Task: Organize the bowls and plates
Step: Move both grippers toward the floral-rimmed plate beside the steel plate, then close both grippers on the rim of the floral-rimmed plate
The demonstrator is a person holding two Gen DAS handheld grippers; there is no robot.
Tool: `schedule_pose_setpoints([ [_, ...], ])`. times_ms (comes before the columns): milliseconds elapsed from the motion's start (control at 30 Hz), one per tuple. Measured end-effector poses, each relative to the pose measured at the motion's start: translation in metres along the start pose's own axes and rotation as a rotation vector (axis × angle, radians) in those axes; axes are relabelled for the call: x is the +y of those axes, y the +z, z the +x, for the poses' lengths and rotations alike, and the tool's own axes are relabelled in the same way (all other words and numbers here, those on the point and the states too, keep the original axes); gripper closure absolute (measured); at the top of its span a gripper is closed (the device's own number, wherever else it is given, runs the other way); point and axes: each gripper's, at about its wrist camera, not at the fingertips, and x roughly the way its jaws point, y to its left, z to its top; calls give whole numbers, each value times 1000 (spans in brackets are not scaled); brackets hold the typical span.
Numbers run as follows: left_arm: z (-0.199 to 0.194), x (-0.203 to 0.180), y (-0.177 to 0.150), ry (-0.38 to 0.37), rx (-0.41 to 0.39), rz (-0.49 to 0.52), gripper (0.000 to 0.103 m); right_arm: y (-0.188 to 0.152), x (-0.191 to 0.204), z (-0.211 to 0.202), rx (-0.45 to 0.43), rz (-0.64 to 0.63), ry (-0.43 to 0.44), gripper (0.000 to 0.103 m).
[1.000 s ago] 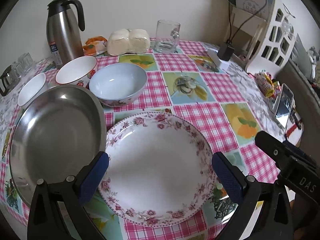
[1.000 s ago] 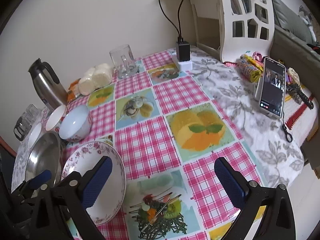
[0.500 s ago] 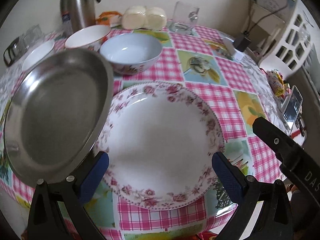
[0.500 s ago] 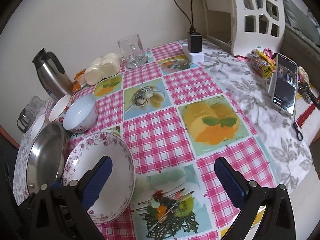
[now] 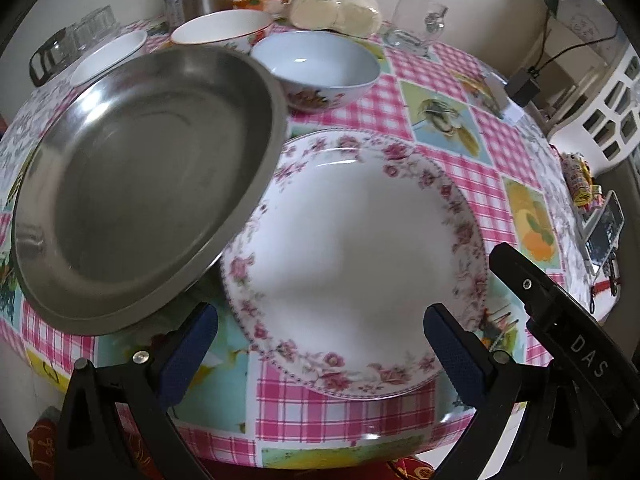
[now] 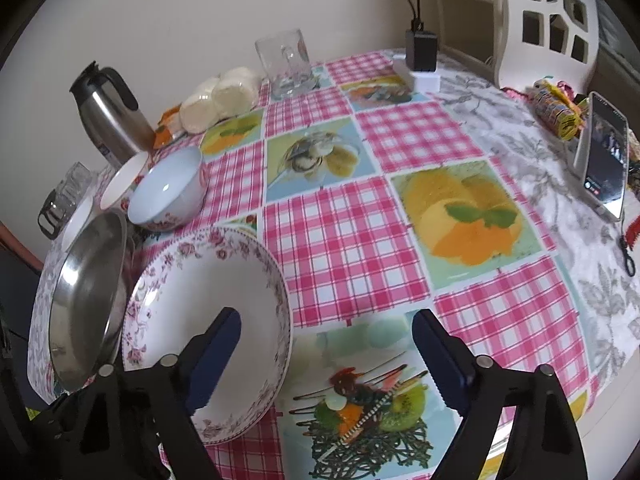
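Both cameras sit lower and closer over the worktop point(image 6: 348, 248) than a second ago. One steel plate point(image 5: 136, 184) lies at its near left, rim overlapping one floral plate point(image 5: 352, 248) beside it. Three bowls stand behind: blue point(image 5: 316, 72), red-rimmed point(image 5: 224, 30), small white point(image 5: 108, 56). The left gripper point(image 5: 316, 356) gapes, empty, before the floral plate. The right gripper point(image 6: 326, 356), narrower now, is closing, nothing pinched; its left jaw overlaps the floral plate.

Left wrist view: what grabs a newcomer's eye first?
The floral-rimmed plate fills the middle, lying between the left gripper's open blue pads. The steel pan looms at left, its rim overlapping the plate's edge. Behind them, three bowls cluster on the pink checked tablecloth.
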Motion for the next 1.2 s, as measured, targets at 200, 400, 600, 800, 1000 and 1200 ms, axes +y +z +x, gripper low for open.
schedule_pose_setpoints([
  [200,3,9,-1,14,10,-26,1,-2,3,8,23,-1,16,22],
  [400,7,19,0,21,24,-74,10,-4,7,20,58,-1,29,32],
  [600,10,31,1,19,25,-130,18,-7,3,31,94,26,41,50],
  [800,15,34,3,32,19,-141,33,-9,7,36,99,30,80,63],
  [1000,15,38,4,36,2,-150,42,-10,15,40,104,0,105,79],
  [1200,12,49,6,35,-31,-187,58,-10,13,42,98,24,146,87],
])
